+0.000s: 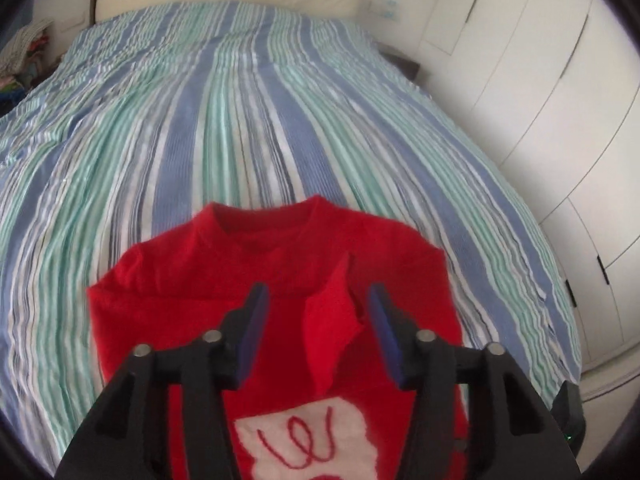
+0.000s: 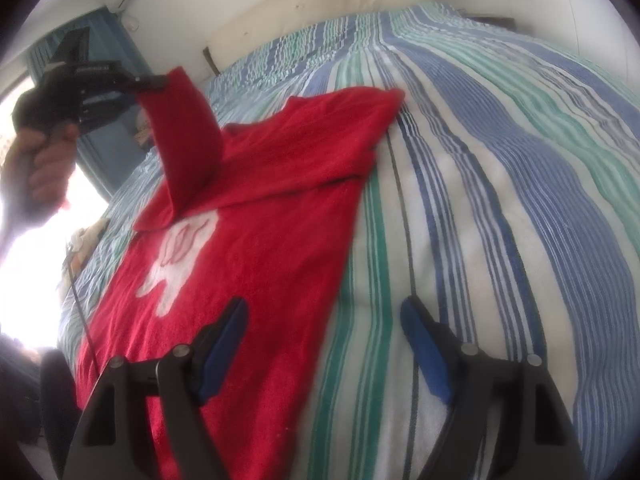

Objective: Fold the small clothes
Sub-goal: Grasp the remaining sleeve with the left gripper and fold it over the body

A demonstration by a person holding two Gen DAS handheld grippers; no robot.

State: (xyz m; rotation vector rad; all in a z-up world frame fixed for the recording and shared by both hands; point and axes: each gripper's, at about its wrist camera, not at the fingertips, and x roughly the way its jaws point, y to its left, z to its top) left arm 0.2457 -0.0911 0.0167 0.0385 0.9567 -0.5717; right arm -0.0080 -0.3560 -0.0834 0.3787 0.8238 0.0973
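Surface: striped bedspread [image 1: 240,120]
Shirt: red shirt [image 2: 280,220] flat, sleeve lifted
Left gripper [image 1: 318,300]: wide, sleeve between pads
Right gripper [image 2: 324,312]: wide, empty

Red tee [image 2: 280,208] w/ white print, flat on striped bedspread [image 2: 500,184]; one sleeve [image 2: 182,140] lifted up.
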